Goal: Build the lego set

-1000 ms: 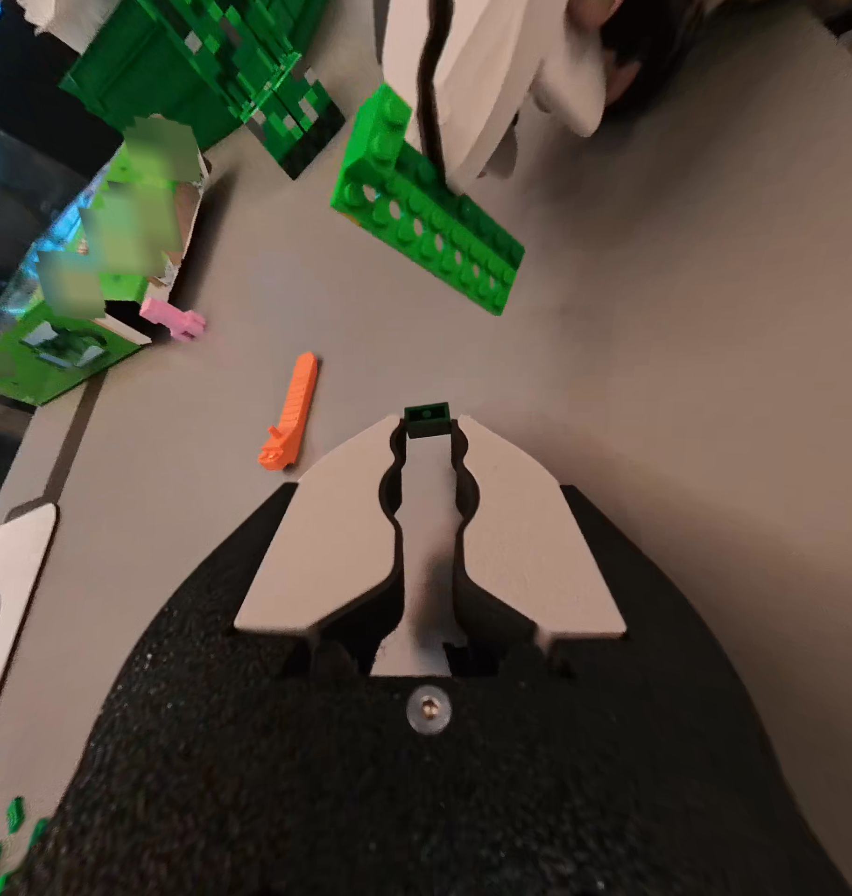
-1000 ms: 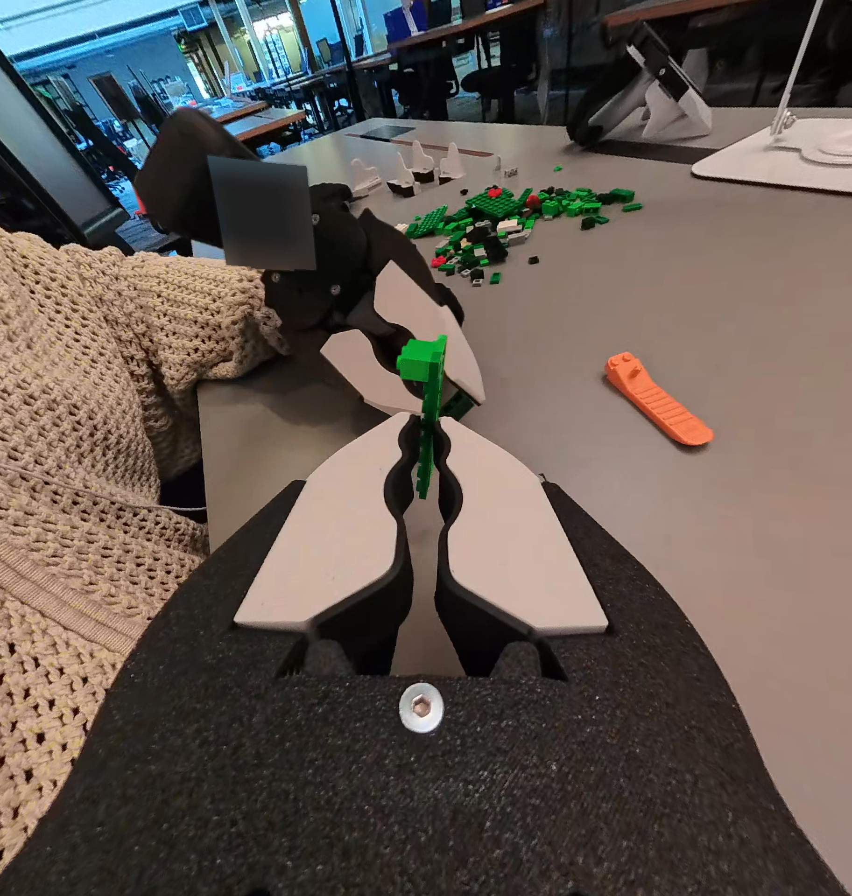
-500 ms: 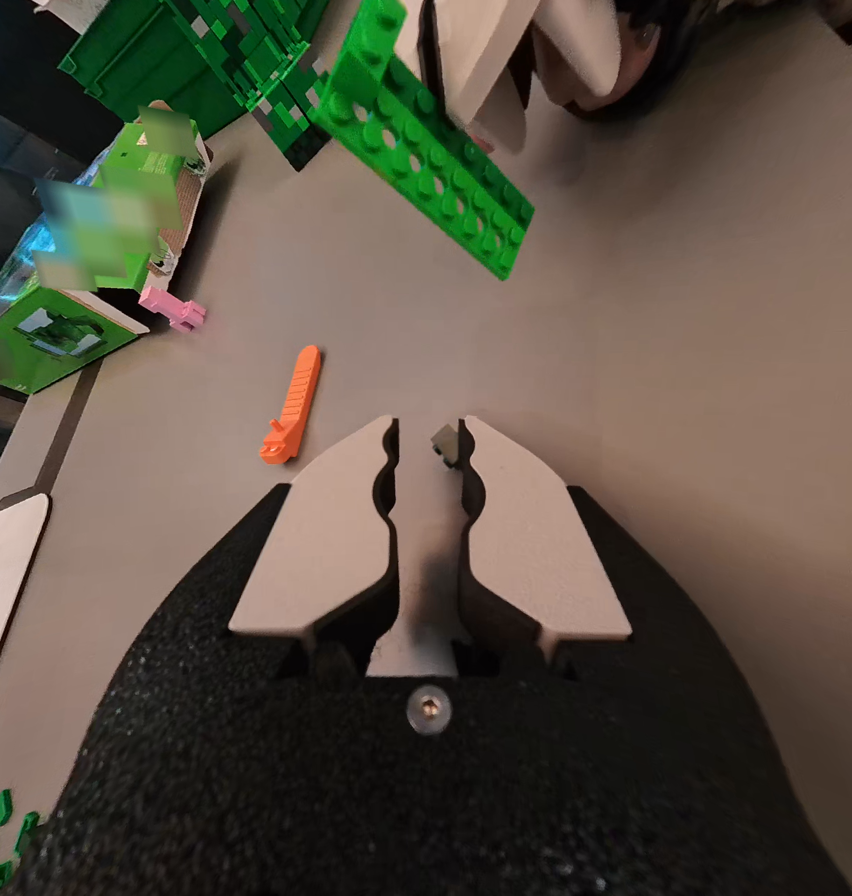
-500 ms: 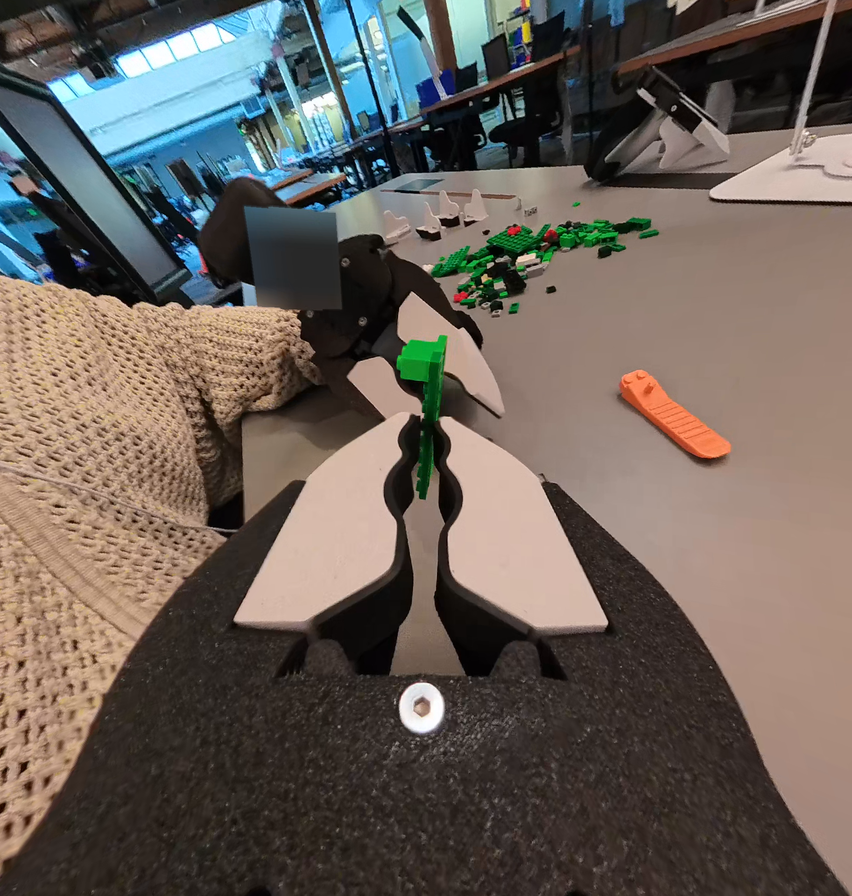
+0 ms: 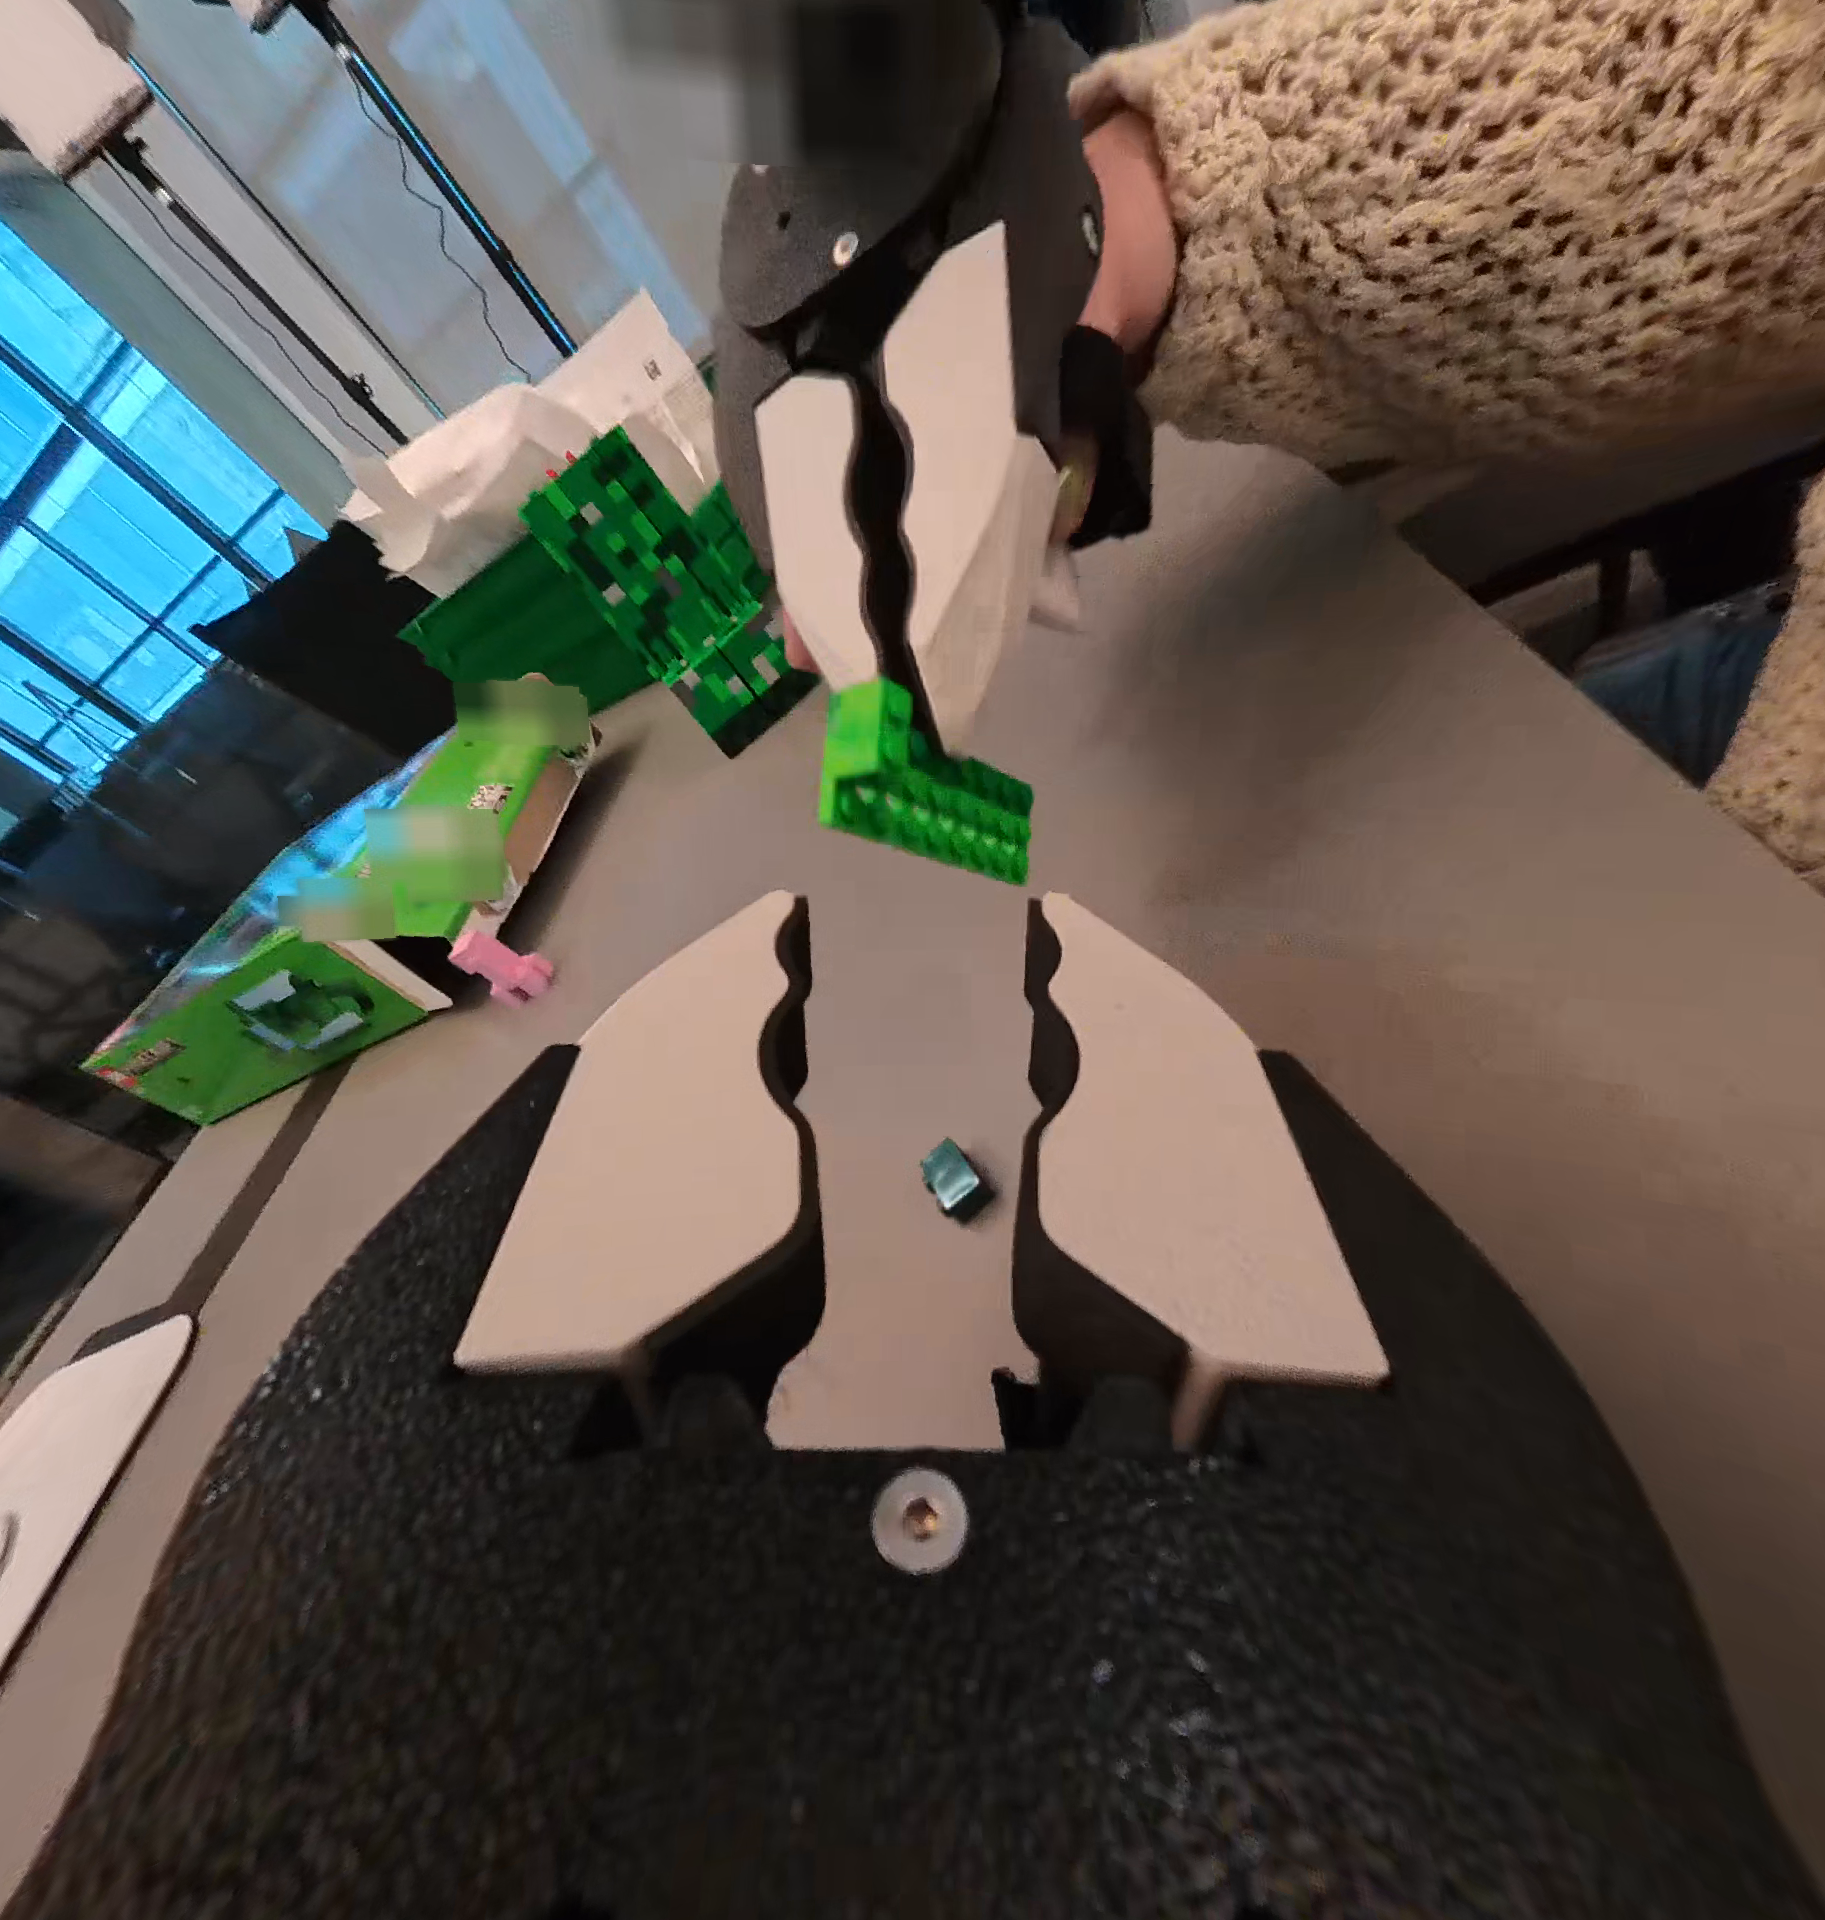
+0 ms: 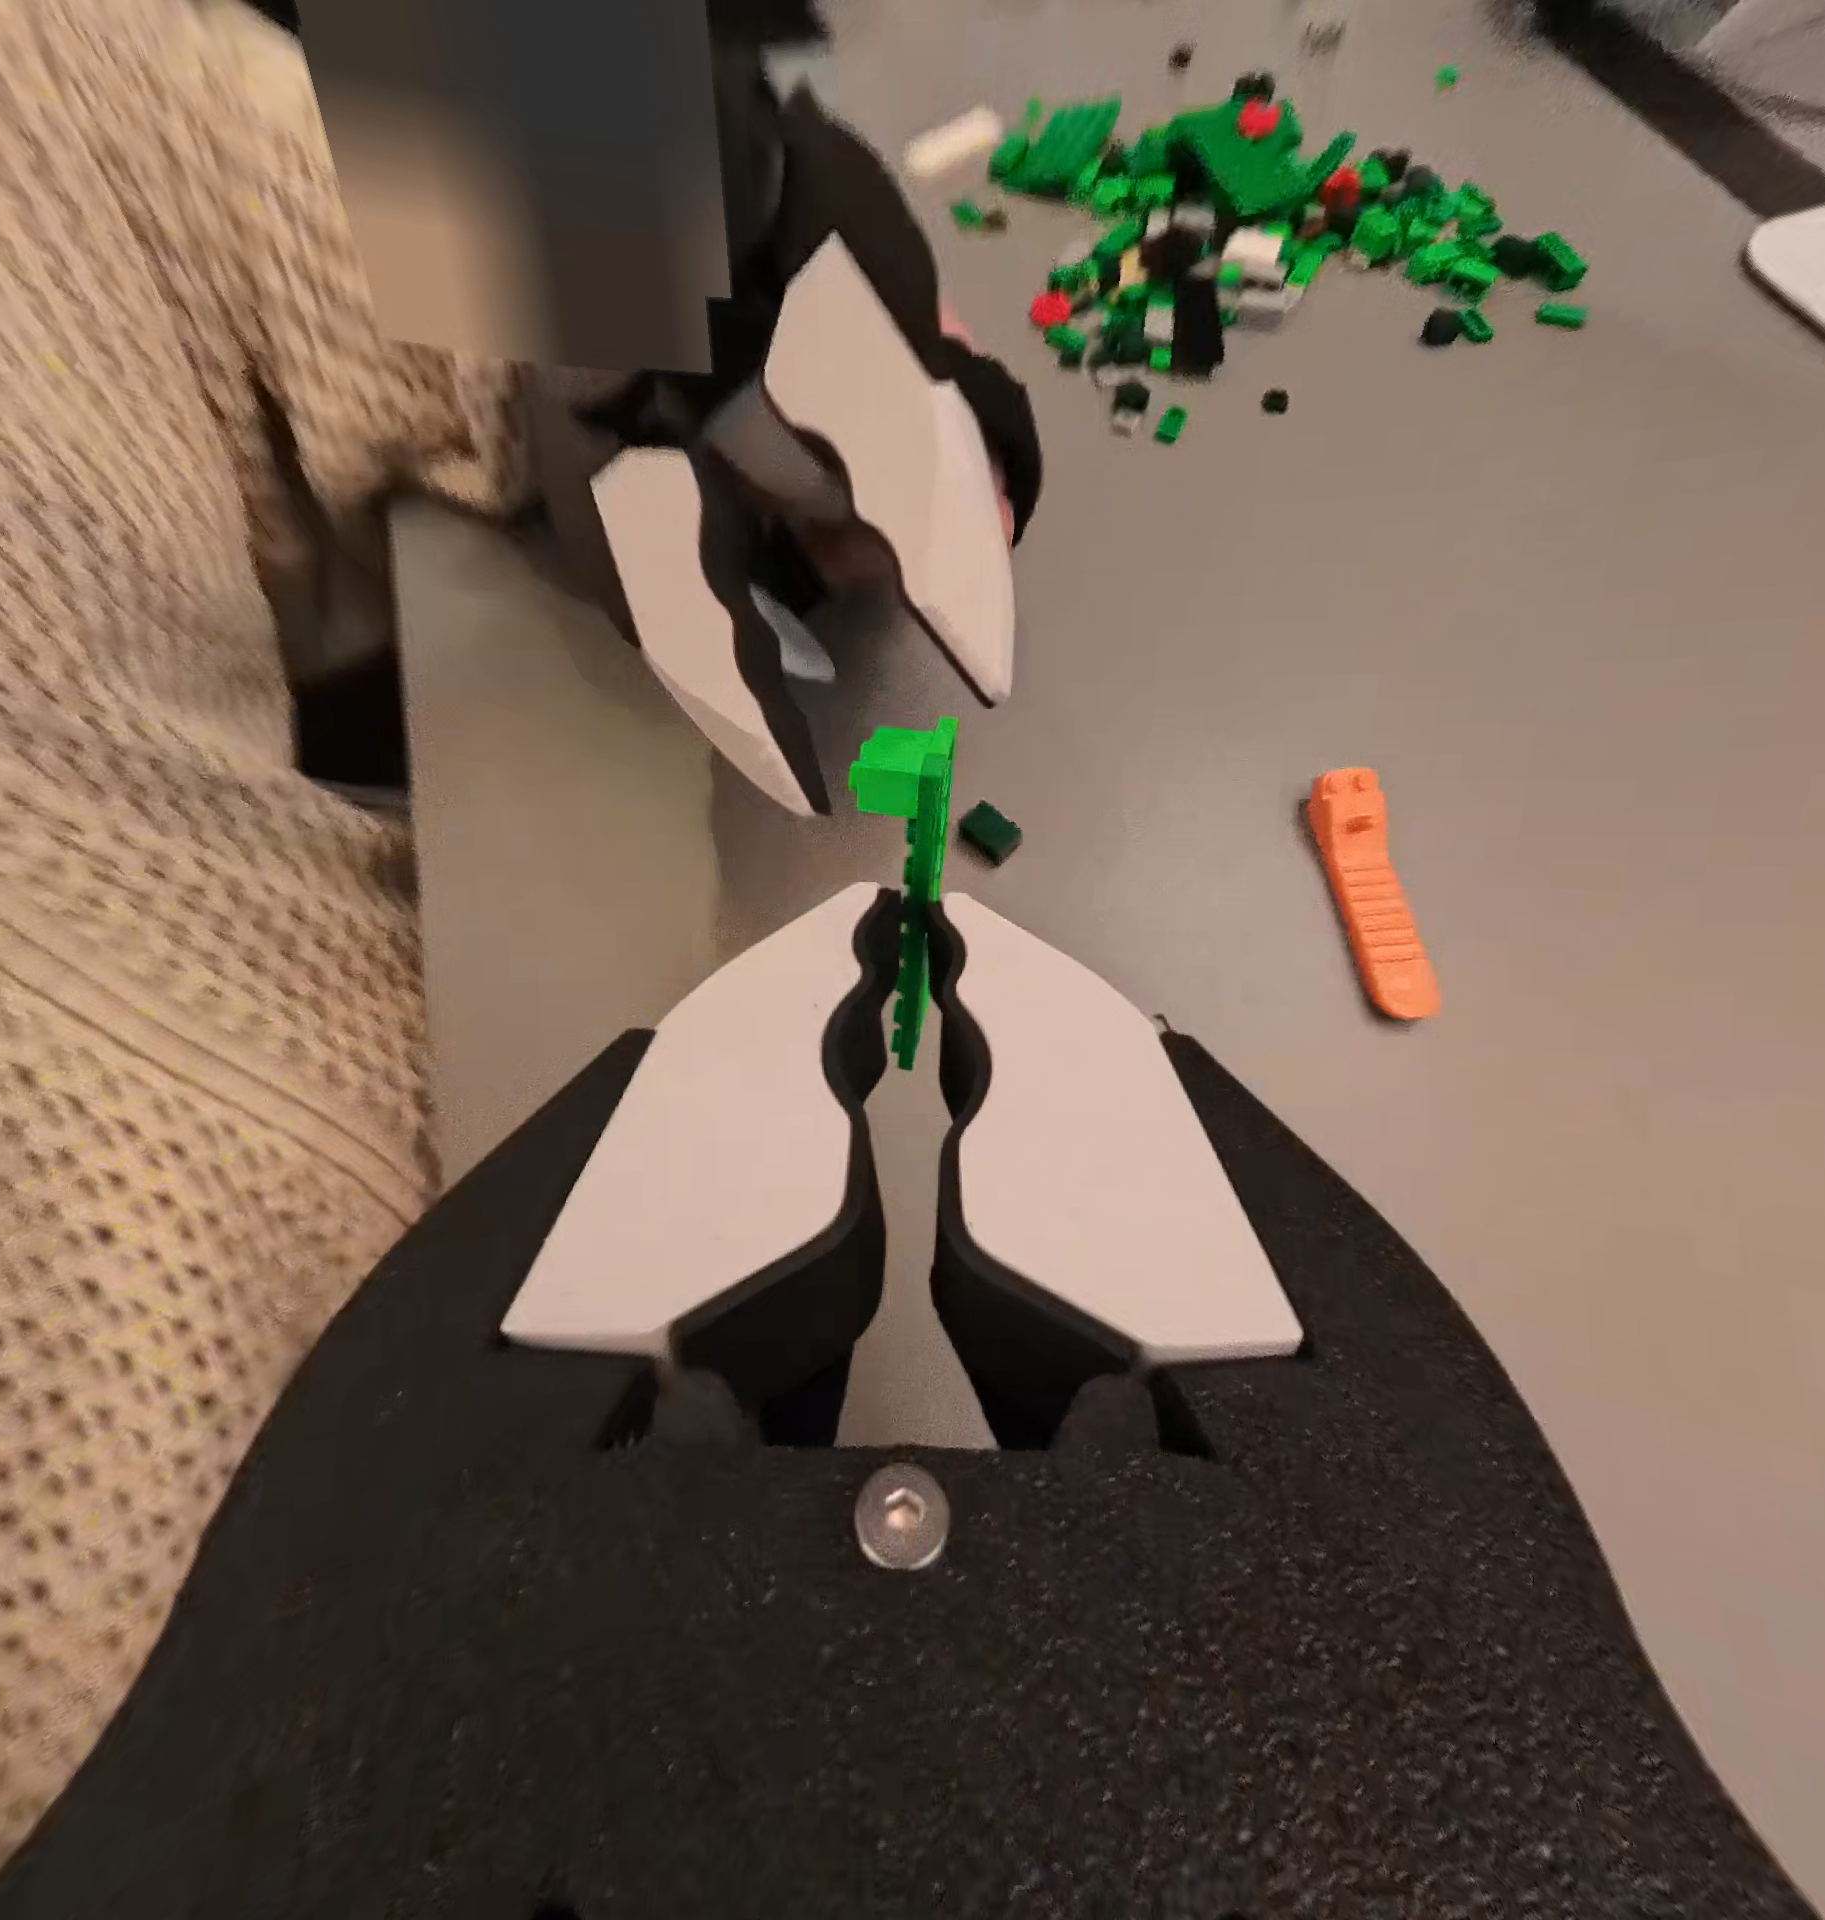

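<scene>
The left gripper point(image 5: 918, 925) hangs above the table with its jaws spread wide and empty, while the right gripper point(image 6: 913, 904), apparently tilted nose-down, has its jaws pinched close, a knitted sleeve point(image 5: 1490, 218) behind it.

A bright green studded plate point(image 6: 923, 904) with a small green brick point(image 6: 892, 774) attached at its far end stands on edge above the grey table, pinched between two white fingers point(image 6: 1084, 1153). Beside it lies a tiny dark green brick point(image 6: 990, 831) — loose on the table, tilted. Farther back sits a heap of loose bricks point(image 6: 1251, 239) — mostly green, some black, white and red.
</scene>
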`<action>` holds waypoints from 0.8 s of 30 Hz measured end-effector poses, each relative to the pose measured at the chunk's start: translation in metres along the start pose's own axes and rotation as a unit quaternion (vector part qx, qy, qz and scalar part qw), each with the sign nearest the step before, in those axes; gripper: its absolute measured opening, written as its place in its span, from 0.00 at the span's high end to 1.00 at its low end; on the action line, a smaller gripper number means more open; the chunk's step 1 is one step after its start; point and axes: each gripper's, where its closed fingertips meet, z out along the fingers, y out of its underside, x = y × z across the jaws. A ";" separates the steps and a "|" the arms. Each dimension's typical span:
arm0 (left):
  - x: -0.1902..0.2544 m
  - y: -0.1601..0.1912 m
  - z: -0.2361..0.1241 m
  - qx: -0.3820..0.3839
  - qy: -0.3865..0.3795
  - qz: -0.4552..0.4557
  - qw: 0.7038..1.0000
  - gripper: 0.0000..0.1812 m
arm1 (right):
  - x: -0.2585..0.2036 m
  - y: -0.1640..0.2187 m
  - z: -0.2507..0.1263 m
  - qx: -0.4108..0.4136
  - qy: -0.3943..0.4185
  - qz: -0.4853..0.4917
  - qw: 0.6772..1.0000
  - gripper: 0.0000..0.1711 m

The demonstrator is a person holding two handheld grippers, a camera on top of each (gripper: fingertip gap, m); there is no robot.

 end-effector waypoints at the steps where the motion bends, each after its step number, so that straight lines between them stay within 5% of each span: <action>1: 0.000 -0.002 0.000 0.000 -0.003 0.002 1.000 0.78 | 0.001 0.001 0.002 -0.034 0.016 -0.035 0.999 0.98; 9: 0.003 0.003 0.005 -0.038 -0.034 0.082 0.995 0.80 | 0.009 0.020 0.010 -0.258 0.116 -0.231 0.931 0.97; 24: 0.012 0.012 0.009 -0.068 -0.034 0.138 0.988 0.92 | 0.011 0.021 0.023 -0.291 0.143 -0.270 0.907 0.97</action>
